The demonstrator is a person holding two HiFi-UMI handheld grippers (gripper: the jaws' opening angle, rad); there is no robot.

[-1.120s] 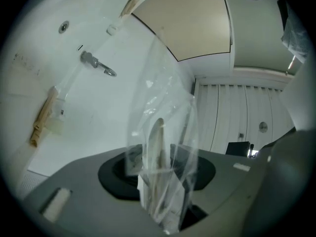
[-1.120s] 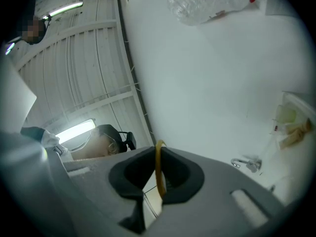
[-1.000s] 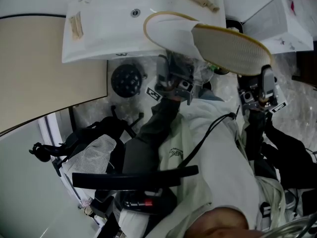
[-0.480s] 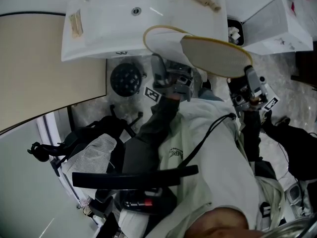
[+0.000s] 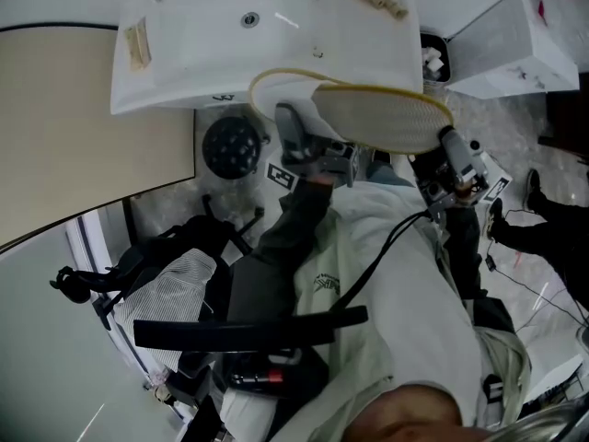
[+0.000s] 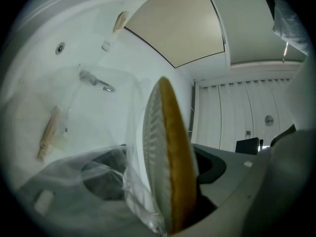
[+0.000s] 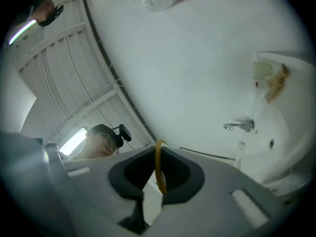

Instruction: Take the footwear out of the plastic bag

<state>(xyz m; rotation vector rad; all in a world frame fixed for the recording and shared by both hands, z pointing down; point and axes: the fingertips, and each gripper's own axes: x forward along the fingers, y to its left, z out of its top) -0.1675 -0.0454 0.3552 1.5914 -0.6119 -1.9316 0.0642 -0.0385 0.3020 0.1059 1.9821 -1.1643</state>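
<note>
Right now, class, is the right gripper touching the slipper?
Touching. In the right gripper view, the right gripper has its fingers pinched shut on the yellow rim of the slipper, no gap.

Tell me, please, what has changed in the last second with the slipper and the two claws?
The slipper swung left and lower in the head view, carried by the right claw, shut on its yellow rim. The left claw has just been opening, slipper and plastic bag between its jaws. The sink stayed put.
</note>
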